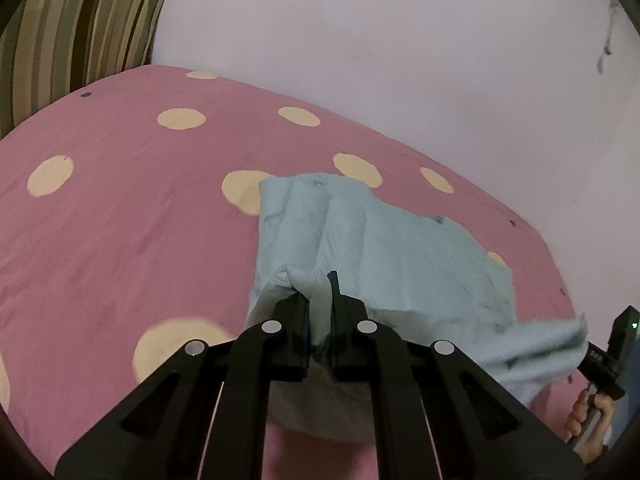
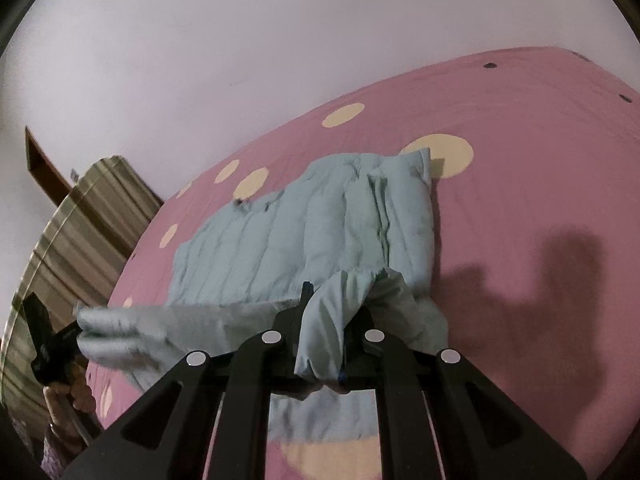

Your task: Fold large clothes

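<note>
Right wrist view: both grippers, left gripper and right gripper, pinch the garment; thin bites may slip, dropping the fold.

Both grippers' jaws clamped, angled downward

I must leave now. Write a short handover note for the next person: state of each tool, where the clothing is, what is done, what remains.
Left tool: shut on the near edge of the light blue garment, toward its left end.
Right tool: shut on a bunched part of the same near edge, toward its right end.
Garment: far part lies on the pink dotted bed sheet, near edge lifted off it between the two tools.
Done: both corners gripped and raised.
Left: probably carry the near edge over onto the far part, release, then smooth.
</note>
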`<state>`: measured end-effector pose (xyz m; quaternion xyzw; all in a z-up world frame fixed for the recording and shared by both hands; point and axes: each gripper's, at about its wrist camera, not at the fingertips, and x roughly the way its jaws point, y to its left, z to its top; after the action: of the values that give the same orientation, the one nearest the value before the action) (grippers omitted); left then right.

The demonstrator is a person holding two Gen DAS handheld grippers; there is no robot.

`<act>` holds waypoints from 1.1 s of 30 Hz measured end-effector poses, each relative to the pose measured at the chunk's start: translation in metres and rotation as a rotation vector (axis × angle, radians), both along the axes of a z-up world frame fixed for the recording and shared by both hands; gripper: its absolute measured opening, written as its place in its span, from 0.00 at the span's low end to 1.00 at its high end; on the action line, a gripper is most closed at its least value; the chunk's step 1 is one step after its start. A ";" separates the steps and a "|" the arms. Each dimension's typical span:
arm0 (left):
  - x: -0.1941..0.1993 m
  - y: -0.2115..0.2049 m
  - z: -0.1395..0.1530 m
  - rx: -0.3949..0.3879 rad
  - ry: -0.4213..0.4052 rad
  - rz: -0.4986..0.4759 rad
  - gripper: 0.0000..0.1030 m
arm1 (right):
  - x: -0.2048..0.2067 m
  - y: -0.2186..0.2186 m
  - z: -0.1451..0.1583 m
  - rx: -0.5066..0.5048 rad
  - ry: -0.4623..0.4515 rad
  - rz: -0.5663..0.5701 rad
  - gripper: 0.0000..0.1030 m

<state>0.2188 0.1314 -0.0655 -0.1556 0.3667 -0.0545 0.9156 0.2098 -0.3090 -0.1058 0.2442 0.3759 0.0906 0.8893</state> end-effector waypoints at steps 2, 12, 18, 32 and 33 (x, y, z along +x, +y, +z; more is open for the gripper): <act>0.023 -0.004 -0.010 0.025 0.015 0.006 0.06 | 0.024 -0.001 -0.009 -0.004 0.020 -0.010 0.09; 0.087 -0.007 -0.069 0.052 0.142 0.011 0.06 | 0.078 -0.015 -0.063 0.025 0.133 -0.028 0.09; 0.086 0.001 -0.061 -0.004 0.119 -0.007 0.19 | 0.069 -0.026 -0.057 0.066 0.116 -0.030 0.19; 0.058 0.053 -0.040 -0.092 0.046 0.088 0.65 | 0.030 -0.056 -0.021 0.036 0.020 -0.052 0.61; 0.058 0.054 -0.043 -0.083 0.052 0.076 0.65 | 0.032 -0.055 -0.022 0.026 0.021 -0.044 0.61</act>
<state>0.2771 0.1850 -0.1086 -0.2089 0.3816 -0.0306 0.8999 0.2416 -0.3639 -0.1278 0.2651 0.3787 0.0732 0.8837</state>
